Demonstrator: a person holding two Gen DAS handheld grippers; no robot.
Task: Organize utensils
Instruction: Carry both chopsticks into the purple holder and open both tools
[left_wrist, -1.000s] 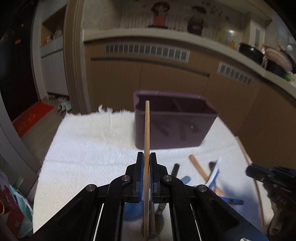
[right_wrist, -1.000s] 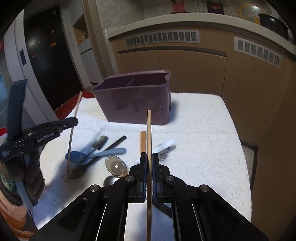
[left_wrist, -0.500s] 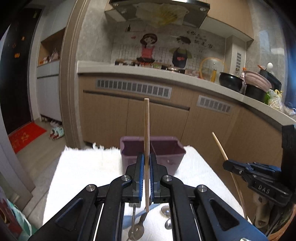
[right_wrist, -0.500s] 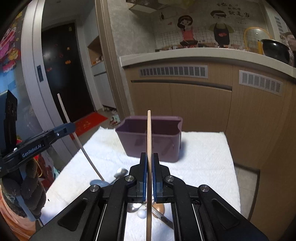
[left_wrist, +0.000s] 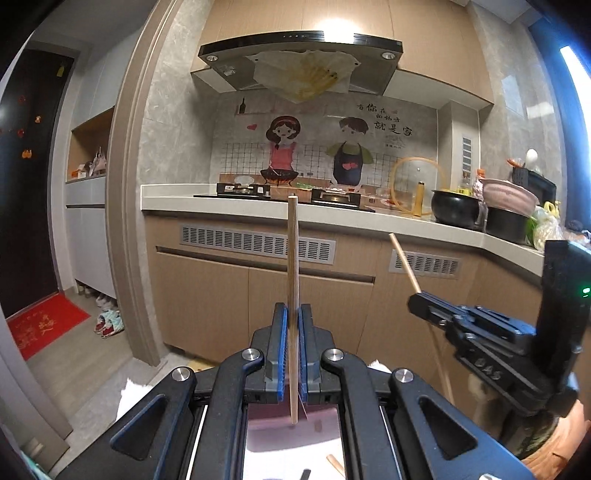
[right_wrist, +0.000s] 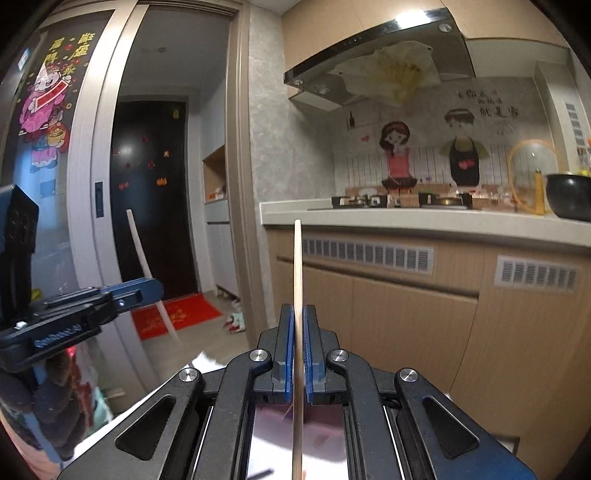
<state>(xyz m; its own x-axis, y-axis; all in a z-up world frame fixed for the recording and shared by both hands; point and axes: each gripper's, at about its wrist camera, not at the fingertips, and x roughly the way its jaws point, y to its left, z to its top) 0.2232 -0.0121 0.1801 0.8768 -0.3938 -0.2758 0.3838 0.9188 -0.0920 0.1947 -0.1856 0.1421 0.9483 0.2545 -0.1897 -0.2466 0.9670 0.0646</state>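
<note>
My left gripper (left_wrist: 291, 314) is shut on a wooden chopstick (left_wrist: 293, 266) that stands upright between its jaws. My right gripper (right_wrist: 298, 314) is shut on a second wooden chopstick (right_wrist: 297, 266), also upright. Each gripper shows in the other's view: the right one (left_wrist: 417, 301) at the right, the left one (right_wrist: 155, 286) at the left, both holding their sticks tilted. Both grippers are raised high. The purple utensil holder (left_wrist: 280, 424) shows only as a sliver under the left gripper's body, and another sliver of it (right_wrist: 317, 424) lies under the right gripper's body. The other utensils are hidden.
A kitchen counter (left_wrist: 332, 218) with a stove, a black pot (left_wrist: 456, 210) and wooden cabinets lies ahead. A doorway with a red mat (left_wrist: 40, 328) is at the left. A corner of the white towel (left_wrist: 129, 391) shows below.
Both grippers have risen and tilted up with their chopsticks. The purple holder and table utensils have dropped out of sight beneath the grippers.
</note>
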